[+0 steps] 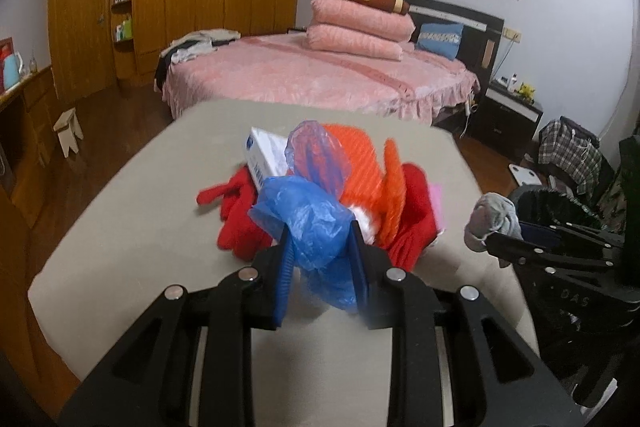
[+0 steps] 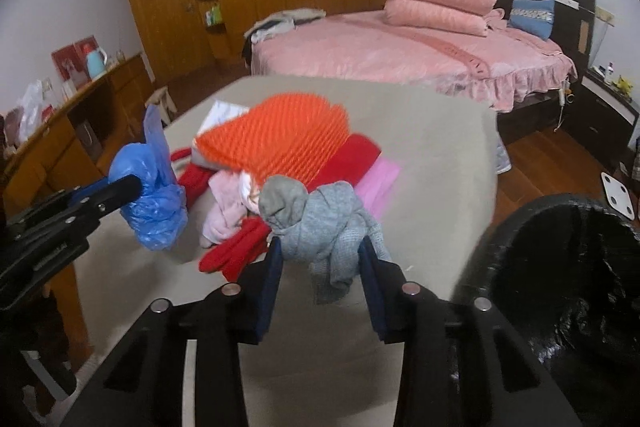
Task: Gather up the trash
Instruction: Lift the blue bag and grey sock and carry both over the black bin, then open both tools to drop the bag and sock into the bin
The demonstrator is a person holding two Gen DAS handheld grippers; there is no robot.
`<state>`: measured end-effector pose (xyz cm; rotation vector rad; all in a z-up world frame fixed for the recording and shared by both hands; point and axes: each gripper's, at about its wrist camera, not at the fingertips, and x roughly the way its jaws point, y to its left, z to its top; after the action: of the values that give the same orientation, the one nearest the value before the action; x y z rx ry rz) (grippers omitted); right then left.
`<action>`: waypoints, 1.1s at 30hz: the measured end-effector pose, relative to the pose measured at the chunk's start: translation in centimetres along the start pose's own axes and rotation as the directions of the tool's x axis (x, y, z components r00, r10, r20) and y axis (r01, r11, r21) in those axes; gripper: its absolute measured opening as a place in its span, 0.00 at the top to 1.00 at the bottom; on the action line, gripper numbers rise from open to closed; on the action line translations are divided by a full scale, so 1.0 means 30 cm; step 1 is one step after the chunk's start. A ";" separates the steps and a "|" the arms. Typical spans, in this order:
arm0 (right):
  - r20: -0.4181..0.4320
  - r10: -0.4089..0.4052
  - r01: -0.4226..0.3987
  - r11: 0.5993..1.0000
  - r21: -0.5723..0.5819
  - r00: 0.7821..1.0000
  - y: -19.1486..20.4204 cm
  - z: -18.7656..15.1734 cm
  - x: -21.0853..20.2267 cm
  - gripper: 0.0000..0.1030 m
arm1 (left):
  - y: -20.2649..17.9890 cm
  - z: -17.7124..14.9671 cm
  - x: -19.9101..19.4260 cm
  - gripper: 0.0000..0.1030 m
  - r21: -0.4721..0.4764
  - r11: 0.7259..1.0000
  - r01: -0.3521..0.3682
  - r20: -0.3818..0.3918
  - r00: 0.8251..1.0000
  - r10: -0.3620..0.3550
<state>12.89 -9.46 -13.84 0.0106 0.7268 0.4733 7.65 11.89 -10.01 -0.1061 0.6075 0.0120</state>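
Blue plastic bag [image 1: 316, 227] pinched by left gripper [image 1: 320, 247], grey cloth [image 2: 320, 227] by right gripper [image 2: 320, 259]

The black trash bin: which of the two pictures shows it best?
The right wrist view: the trash bin fills the lower right corner, its black liner and open mouth plain. In the left wrist view only part of the rim shows, behind the right gripper holding a grey cloth.

A crumpled plastic bag [image 1: 316, 227] is translucent blue; the bunched sock [image 2: 320, 223] grey knit. Orange ribbed netting [image 2: 280, 143] tops red garments [image 1: 240, 223]. The bedspread [image 2: 380, 63] is pink, the bin liner [image 2: 580, 267] glossy black.
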 end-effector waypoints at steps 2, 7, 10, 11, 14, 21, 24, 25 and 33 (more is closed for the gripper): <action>0.025 0.001 -0.001 1.000 0.014 1.000 -0.011 0.006 -0.039 0.63 | -0.018 0.018 -0.025 0.76 0.005 1.000 0.011 0.019 1.000 -0.011; 0.081 -0.017 0.014 1.000 0.028 0.997 -0.053 0.035 -0.129 0.63 | -0.079 0.055 -0.066 0.76 0.027 0.998 0.052 0.054 0.997 -0.054; 0.102 -0.050 0.046 0.998 0.041 0.994 -0.088 0.036 -0.172 0.63 | -0.138 0.071 -0.071 0.76 0.048 0.994 0.095 0.060 0.993 -0.098; 0.106 -0.069 0.064 0.997 0.050 0.992 -0.111 0.033 -0.190 0.63 | -0.158 0.075 -0.069 0.76 0.056 0.993 0.108 0.059 0.992 -0.111; 0.110 -0.113 0.105 0.991 0.081 0.987 -0.169 0.020 -0.227 0.63 | -0.237 0.085 -0.060 0.76 0.087 0.984 0.157 0.056 0.985 -0.162; 0.103 -0.256 0.236 0.955 0.178 0.961 -0.366 -0.039 -0.334 0.63 | -0.483 0.079 -0.002 0.76 0.181 0.937 0.299 0.014 0.952 -0.307; 0.096 -0.305 0.280 0.937 0.211 0.947 -0.430 -0.060 -0.369 0.62 | -0.593 0.066 0.030 0.76 0.217 0.909 0.355 -0.013 0.932 -0.361; 0.092 -0.325 0.299 0.929 0.220 0.941 -0.456 -0.068 -0.381 0.61 | -0.634 0.063 0.041 0.76 0.226 0.899 0.376 -0.023 0.924 -0.381; 0.093 -0.453 0.413 0.866 0.281 0.887 -0.569 -0.123 -0.470 0.26 | -0.803 -0.003 0.101 0.48 0.261 0.835 0.484 -0.102 0.874 -0.475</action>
<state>8.43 -31.22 -10.55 0.1215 0.6067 -0.0582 11.09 -12.13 -9.51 0.0186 0.5963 -0.5678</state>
